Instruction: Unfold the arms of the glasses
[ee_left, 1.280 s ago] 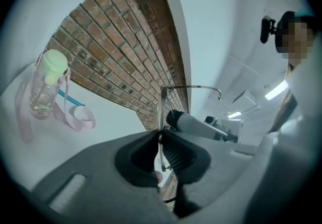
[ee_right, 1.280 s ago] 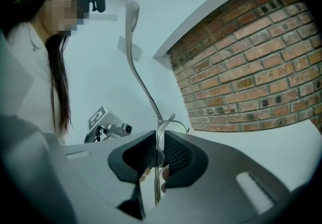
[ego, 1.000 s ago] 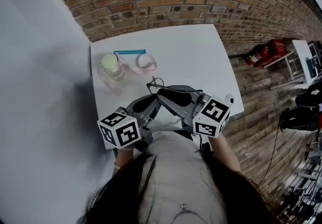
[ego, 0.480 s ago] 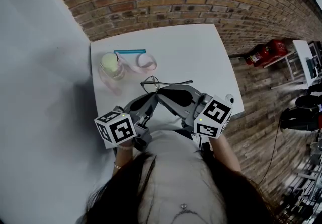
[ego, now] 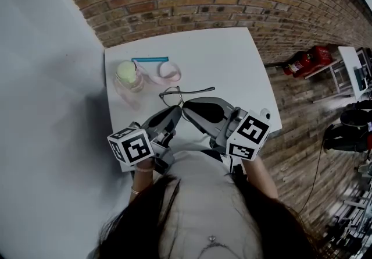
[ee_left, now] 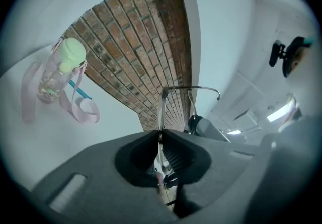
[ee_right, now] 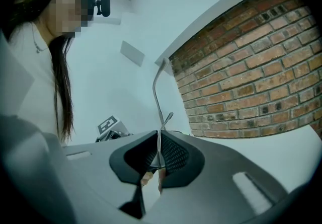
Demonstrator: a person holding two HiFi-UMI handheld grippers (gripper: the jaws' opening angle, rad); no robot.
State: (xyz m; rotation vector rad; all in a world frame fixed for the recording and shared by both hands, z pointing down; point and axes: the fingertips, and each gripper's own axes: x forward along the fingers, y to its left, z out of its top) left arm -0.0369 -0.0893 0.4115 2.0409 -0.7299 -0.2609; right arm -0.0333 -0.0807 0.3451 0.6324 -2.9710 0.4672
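— What are the tongs doing?
— The left tongs (ee_left: 160, 136) are pinching the glasses (ee_left: 162, 101) by the frame; the right tongs (ee_right: 160, 142) are clamping one arm.
— Where are the glasses sitting?
— They're being held over the tabletop (ego: 232, 66), between its middle and left edge.

No readable text anywhere.
The left marker cube (ego: 132, 147) and the right marker cube (ego: 247, 135) carry only black-and-white square code patterns, no letters or numbers; any print on the clear bottle (ee_left: 54, 74) is too small to read.
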